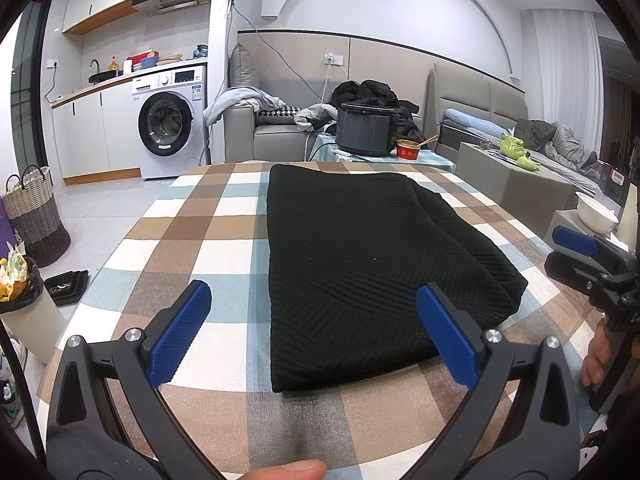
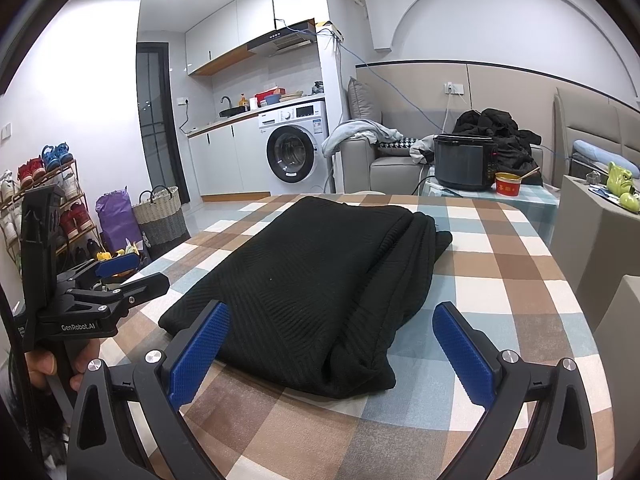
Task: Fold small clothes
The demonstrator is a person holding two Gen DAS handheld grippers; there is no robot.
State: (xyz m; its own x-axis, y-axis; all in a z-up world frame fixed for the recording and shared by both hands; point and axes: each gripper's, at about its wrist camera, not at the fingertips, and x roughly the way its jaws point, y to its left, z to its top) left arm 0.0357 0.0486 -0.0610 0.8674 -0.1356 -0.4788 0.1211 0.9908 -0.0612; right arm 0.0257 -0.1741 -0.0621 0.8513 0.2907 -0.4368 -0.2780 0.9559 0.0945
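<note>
Both my grippers are spread wide and empty. Left gripper [image 1: 314, 330] hovers over the near edge of the black knit garment [image 1: 360, 264]; right gripper [image 2: 332, 350] hovers over the near right corner of the same piece. Neither pad touches cloth.

Garment lies folded into a long rectangle in the middle of the checked tablecloth [image 1: 192, 224]. The right side looks bulkier, with a rolled layer showing under the top panel.

Risks, as I judge them:
- A pinch at the near edge may take only the top layer; the layers beneath would then slide and the fold would open.
- The thick right edge could slip from the pads if I close shallow.
- Uneven lift between my two grippers would skew the rectangle.
- The knit may drag the tablecloth with it.

Containers:
- Dark cooker pot [image 1: 362, 130] on the far table; contents not visible.
- Red bowl [image 1: 407, 150] beside it, a utensil resting in it.
- White bowl [image 1: 598, 212] at right; inside hidden.
- Woven basket [image 2: 160, 214] on the floor; contents cannot tell.
</note>
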